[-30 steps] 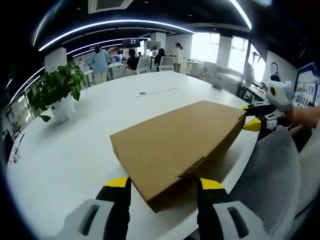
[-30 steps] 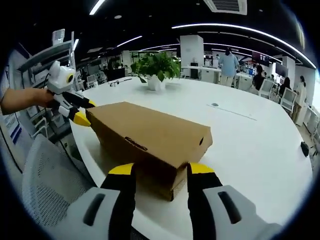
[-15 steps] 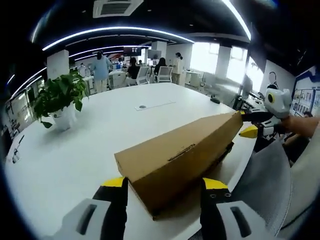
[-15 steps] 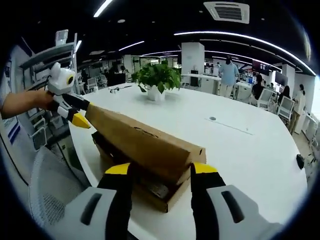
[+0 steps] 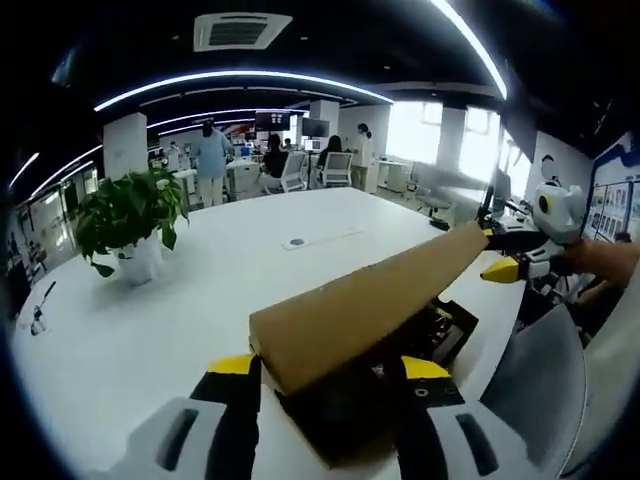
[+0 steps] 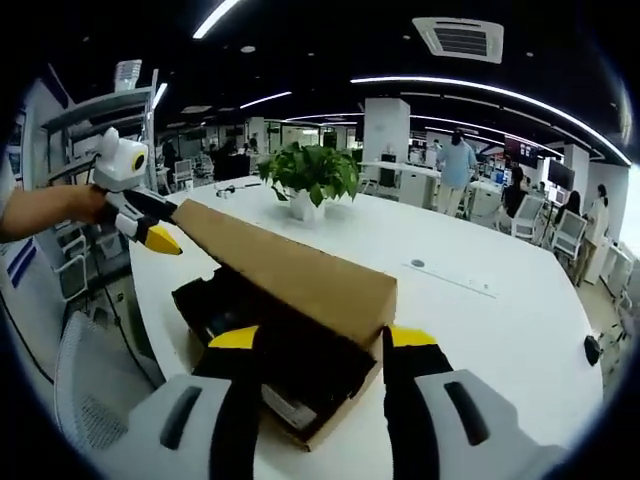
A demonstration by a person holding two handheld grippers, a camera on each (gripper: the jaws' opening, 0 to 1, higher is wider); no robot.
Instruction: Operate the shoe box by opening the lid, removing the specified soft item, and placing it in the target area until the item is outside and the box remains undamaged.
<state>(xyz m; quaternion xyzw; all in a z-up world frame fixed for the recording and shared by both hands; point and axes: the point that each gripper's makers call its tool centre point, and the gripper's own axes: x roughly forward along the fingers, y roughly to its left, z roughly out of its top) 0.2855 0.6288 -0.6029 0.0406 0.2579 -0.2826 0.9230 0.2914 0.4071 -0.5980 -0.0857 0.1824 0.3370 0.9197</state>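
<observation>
The cardboard shoe box (image 5: 400, 345) sits at the near edge of the round white table (image 5: 200, 290), low and centre in both views, with its lid (image 5: 370, 300) raised at a slant so the dark inside shows beneath it. In the left gripper view the left tool (image 5: 325, 375) rises from the bottom edge, its two yellow-tipped jaws spread wide on either side of the lid's near corner and the box end; they do not pinch anything. The right tool (image 5: 505, 255) shows at the right of that frame, held by a hand (image 5: 600, 260), its jaws at the lid's far corner; whether they clamp the cardboard there is hard to make out.

In the right gripper view the right tool (image 6: 325, 345) likewise has its jaws parted around the near end of the shoe box (image 6: 300, 400), with the lid (image 6: 290, 270) slanting up to the upper left, where the left tool (image 6: 150, 225) meets its far corner. Dark contents (image 6: 250, 330) lie inside the box, too dim to identify. A potted plant (image 6: 310, 180) stands farther back on the table (image 6: 480, 310), above centre.
</observation>
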